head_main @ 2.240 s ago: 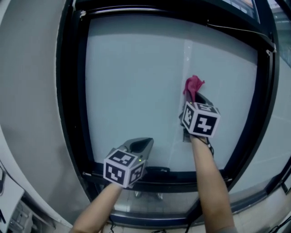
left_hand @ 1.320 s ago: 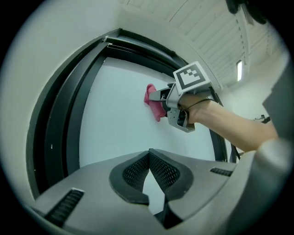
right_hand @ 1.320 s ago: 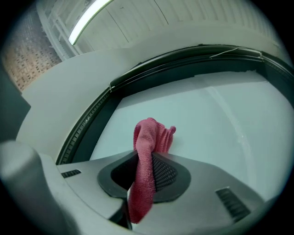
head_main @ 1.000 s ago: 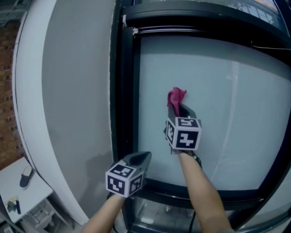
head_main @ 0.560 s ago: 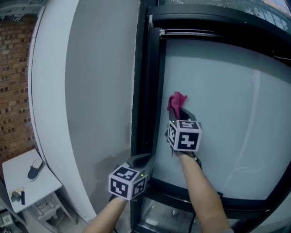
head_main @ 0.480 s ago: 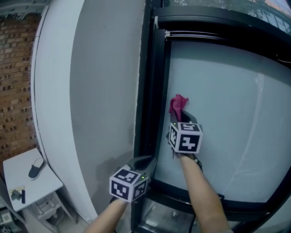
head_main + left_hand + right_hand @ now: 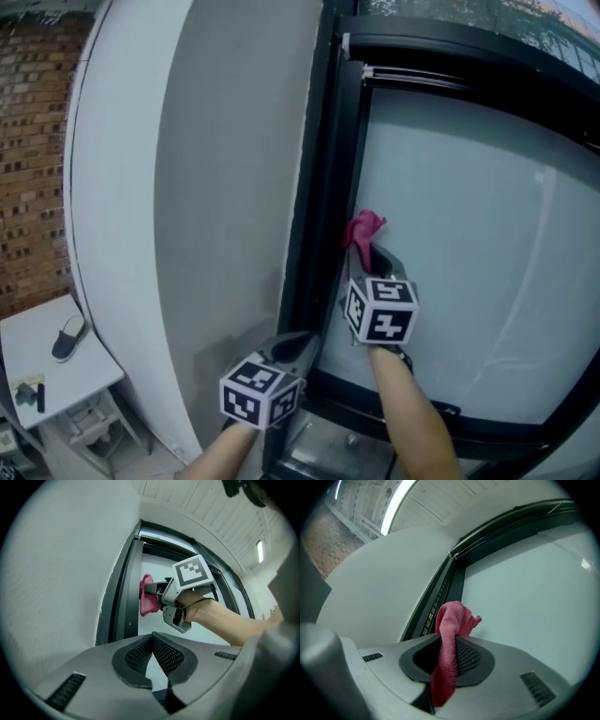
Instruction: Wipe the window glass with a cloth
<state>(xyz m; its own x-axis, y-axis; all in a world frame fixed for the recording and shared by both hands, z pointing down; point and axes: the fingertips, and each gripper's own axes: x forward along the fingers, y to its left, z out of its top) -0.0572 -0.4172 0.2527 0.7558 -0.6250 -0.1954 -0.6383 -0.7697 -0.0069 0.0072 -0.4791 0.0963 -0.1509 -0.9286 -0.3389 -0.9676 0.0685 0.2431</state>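
A pink cloth is bunched against the pale window glass, close to the black frame's left upright. My right gripper is shut on the pink cloth, which sticks out past the jaw tips and hangs down between them. The cloth and the right gripper show from the side in the left gripper view. My left gripper hangs lower, by the frame's bottom left corner, jaws shut with nothing between them.
A grey wall lies left of the frame, then a brick wall. A small white table with a shoe stands at the lower left. The frame's bottom rail runs under my right arm.
The right gripper has carried the cloth leftward across the glass, from near the pane's middle to beside the left upright. The view has swung left, bringing wall and table in.
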